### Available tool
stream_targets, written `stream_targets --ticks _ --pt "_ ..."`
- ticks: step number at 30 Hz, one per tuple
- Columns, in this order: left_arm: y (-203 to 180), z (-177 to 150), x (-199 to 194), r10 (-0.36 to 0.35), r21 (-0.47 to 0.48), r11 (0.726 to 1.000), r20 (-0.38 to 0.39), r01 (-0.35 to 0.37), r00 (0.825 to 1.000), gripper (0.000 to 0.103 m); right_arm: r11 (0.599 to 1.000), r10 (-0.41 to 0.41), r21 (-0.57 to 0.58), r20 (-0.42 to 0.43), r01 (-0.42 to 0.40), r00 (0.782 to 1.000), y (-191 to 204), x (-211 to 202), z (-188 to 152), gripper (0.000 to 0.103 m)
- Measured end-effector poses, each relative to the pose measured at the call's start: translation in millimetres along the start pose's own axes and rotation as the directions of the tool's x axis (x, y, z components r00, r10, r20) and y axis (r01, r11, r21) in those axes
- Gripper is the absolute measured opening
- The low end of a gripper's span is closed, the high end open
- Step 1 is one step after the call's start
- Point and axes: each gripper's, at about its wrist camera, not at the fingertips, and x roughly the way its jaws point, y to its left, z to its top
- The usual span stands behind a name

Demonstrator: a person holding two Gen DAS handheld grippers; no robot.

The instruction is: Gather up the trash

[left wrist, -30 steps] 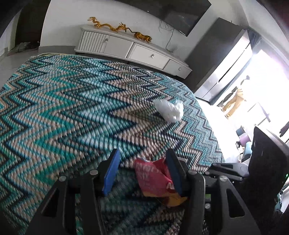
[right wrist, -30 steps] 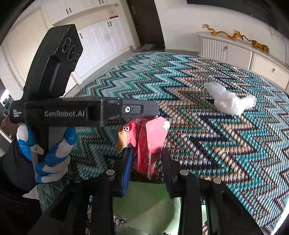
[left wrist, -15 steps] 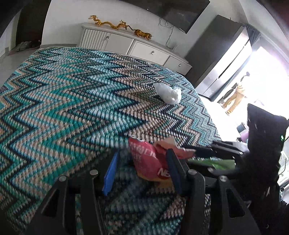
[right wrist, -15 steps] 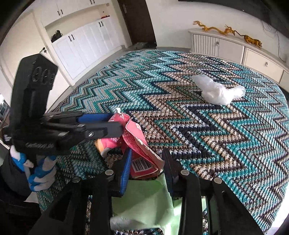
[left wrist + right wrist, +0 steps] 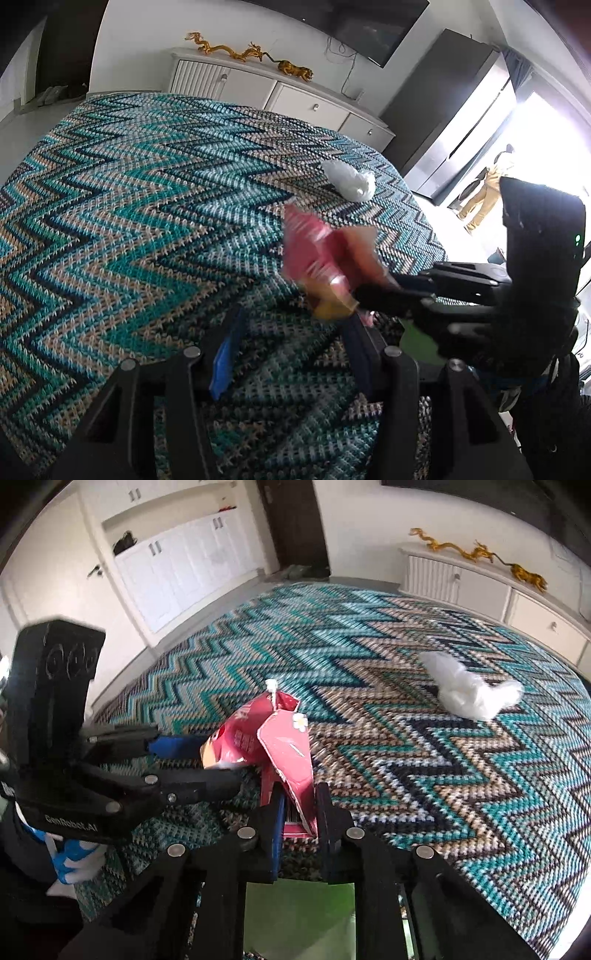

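A crumpled red snack wrapper stands up off the zigzag blanket. Its lower end, with the barcode, is pinched between the pads of my right gripper, whose jaws are closing. In the left wrist view the wrapper is blurred, and the right gripper reaches it from the right. My left gripper is open with only blanket between its fingers. The wrapper sits just beyond its tips. A white crumpled plastic bag lies farther back on the blanket. A green bag shows under the right gripper.
The blanket covers a bed that drops off at the right edge. A white low cabinet with gold figures stands behind it. White wardrobe doors lie to the left, and a person stands by the bright window.
The wrapper has left the gap between the left fingers and now sits beyond their tips, higher up. The right jaws have narrowed onto its lower end. The left gripper has shifted across the blanket.
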Motion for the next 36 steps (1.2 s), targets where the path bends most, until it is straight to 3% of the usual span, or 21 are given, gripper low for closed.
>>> stream_targets --ticks 8,15,18,27,31,33,36 --pt "-10.3 9.7 -17.0 -0.037 0.009 0.999 0.051 0.036 0.998 0.051 0.997 -0.037 -0.064 -0.006 0.037 0.999 15.0 -9.0 -4.5 0.013" --pt "6.0 10.6 -12.7 0.027 -0.031 0.999 0.028 -0.026 0.999 0.048 0.992 -0.008 -0.127 -0.026 0.005 1.000 40.3 -7.1 -12.2 0.012" --pt "14.5 7.9 -11.9 0.029 -0.049 0.998 0.025 -0.027 0.999 0.037 0.991 -0.004 -0.132 -0.030 0.000 1.000 46.0 -7.9 -15.7 0.012" --pt "22.7 4.1 -22.1 0.069 -0.078 0.995 0.055 -0.065 0.996 0.035 0.995 0.000 -0.098 0.006 0.001 1.000 46.9 -23.6 -23.2 0.008" --pt "21.9 0.3 -23.4 0.093 -0.080 0.993 0.029 -0.090 0.995 0.039 0.998 0.006 -0.071 0.054 -0.003 0.999 44.4 -39.6 -21.9 0.008" --pt "19.7 -1.2 -31.5 0.103 -0.072 0.992 0.046 -0.100 0.994 0.051 0.998 0.005 -0.063 0.086 0.001 0.996 43.5 -51.3 -20.4 0.008" --pt "13.3 0.5 -43.4 0.107 -0.063 0.993 0.075 -0.102 0.991 0.053 0.999 -0.002 -0.052 0.132 0.008 0.991 40.7 -70.9 -18.2 0.007"
